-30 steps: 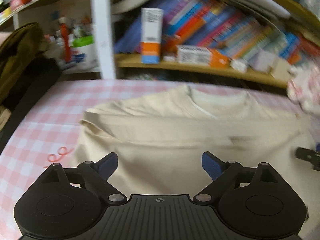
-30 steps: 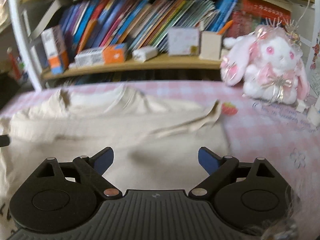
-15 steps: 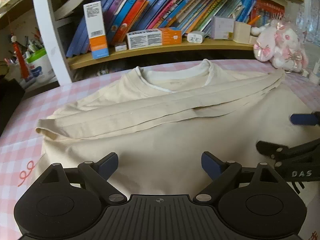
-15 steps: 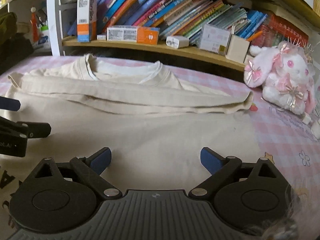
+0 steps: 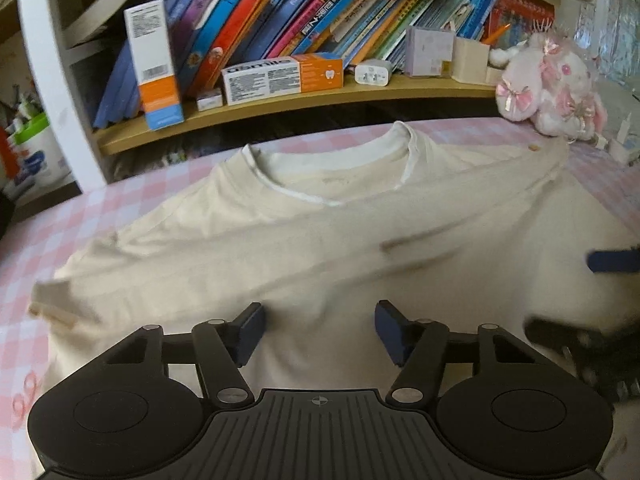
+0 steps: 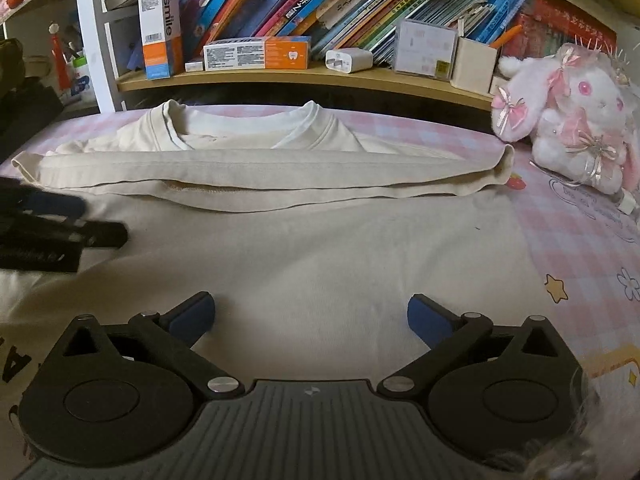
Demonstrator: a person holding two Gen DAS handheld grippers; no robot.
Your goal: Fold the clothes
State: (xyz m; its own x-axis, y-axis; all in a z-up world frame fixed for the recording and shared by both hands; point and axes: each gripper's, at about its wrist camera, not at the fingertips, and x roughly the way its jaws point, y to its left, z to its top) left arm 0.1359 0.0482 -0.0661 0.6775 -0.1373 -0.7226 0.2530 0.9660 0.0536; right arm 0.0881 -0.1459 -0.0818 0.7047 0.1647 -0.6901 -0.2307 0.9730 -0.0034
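Both sleeves of the cream shirt [image 6: 304, 248] already lie folded across its chest on the pink checked desk [image 6: 580, 240]; the body fold remains. Left claw [image 5: 320, 332] is closing, right claw [image 6: 310, 318] opening, neither grasping cloth yet.

Cream shirt [image 6: 320, 248] with white collar on pink-and-white checked tablecloth [image 5: 48, 236]; blue-padded black fingers [image 6: 192, 318]; apparently pink-and-white plush rabbit [image 6: 568, 116]

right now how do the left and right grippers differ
The left gripper has its jaws narrower and closing; the right gripper has its jaws wider and opening. Both have blue pads, hold nothing and hover over the beige shirt.
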